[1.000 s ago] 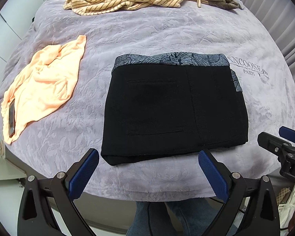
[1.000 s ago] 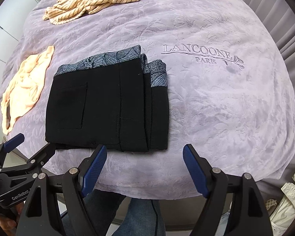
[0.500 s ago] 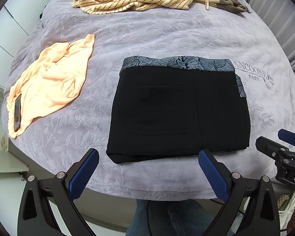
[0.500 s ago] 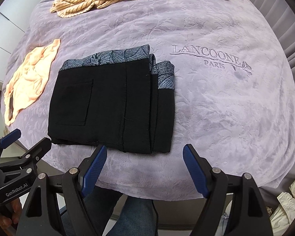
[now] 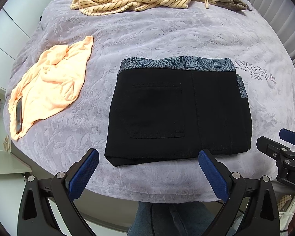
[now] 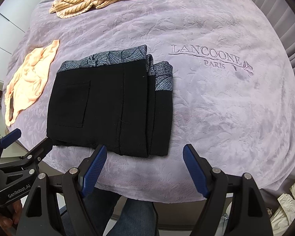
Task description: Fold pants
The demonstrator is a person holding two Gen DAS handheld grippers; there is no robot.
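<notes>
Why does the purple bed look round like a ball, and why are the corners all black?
In both wrist views the fisheye lens bends straight things, so the flat purple blanket bulges like a dome and the corners go dark. In the left wrist view the black pants are so dark that their folds barely show. In the right wrist view the stitched words stay sharp, and the light is soft, with faint shadows.

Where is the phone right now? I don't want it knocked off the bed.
In the left wrist view, the phone lies far left, on the peach garment near the bed's edge, well left of the folded pants.
</notes>
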